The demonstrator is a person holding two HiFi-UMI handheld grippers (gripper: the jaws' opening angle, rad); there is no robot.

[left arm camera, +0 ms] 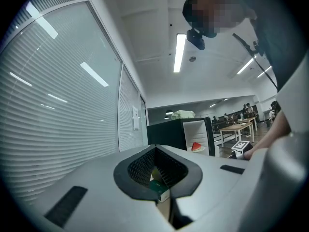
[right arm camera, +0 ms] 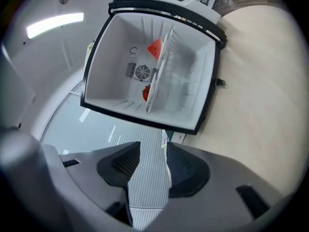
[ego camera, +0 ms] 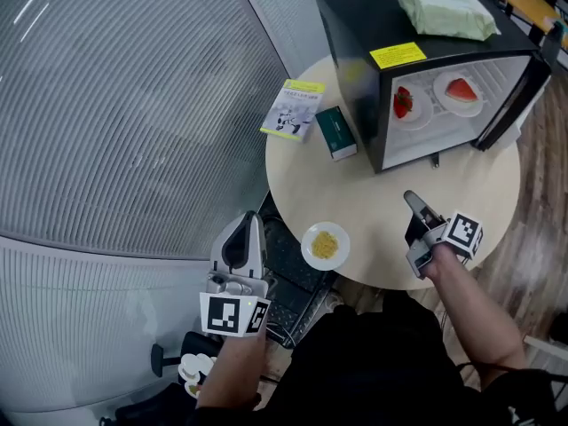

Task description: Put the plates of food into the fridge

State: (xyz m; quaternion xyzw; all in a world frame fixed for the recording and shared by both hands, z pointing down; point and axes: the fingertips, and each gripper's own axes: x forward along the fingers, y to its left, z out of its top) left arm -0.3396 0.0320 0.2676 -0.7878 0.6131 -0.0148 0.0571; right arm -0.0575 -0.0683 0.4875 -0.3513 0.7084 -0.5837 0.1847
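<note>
A white plate of yellow food (ego camera: 325, 245) sits near the front edge of the round table (ego camera: 382, 229). The black mini fridge (ego camera: 426, 69) stands open at the back of the table. Inside it are a plate with a strawberry (ego camera: 404, 105) and a plate with watermelon (ego camera: 460, 91). My right gripper (ego camera: 414, 202) rests over the table to the right of the yellow plate. It points at the fridge (right arm camera: 145, 66), and its jaws (right arm camera: 153, 146) are open and empty. My left gripper (ego camera: 251, 224) hangs off the table's left edge, shut and empty (left arm camera: 155, 149).
A booklet (ego camera: 295, 109) and a green box (ego camera: 335, 132) lie left of the fridge. A green packet (ego camera: 444, 10) lies on top of the fridge. The fridge door (ego camera: 531, 82) swings out to the right. A ribbed glass wall (ego camera: 133, 122) runs along the left.
</note>
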